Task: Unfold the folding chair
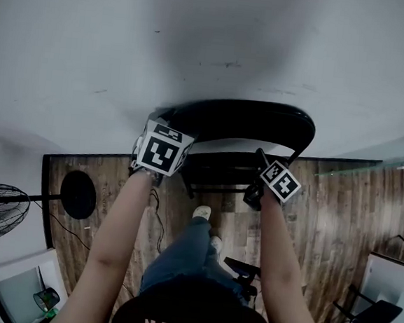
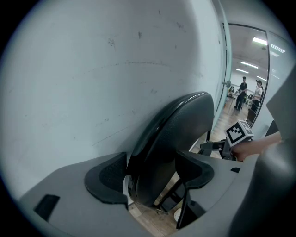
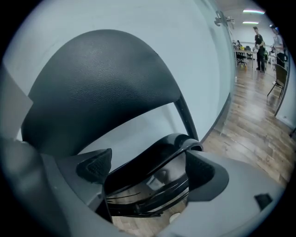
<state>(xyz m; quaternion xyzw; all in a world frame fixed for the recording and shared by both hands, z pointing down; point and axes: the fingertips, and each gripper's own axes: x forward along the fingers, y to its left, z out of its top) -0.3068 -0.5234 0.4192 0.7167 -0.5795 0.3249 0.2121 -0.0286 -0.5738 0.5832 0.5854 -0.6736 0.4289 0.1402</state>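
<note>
The black folding chair (image 1: 247, 122) isn't opened out yet. It's standing on the wood-plank floor (image 1: 339, 204), up against the white wall (image 1: 199, 37) right in front of us. Our left gripper (image 2: 152, 176) has its fingers (image 2: 108, 178) clamped about half-wide on the edge of the padded backrest (image 2: 185, 120). Our right gripper (image 3: 148, 169) sits lower, with its fingers (image 3: 203, 173) wide around the glossy rim of the folded-up seat (image 3: 152, 159). We can't see them actually squeezing it.
</note>
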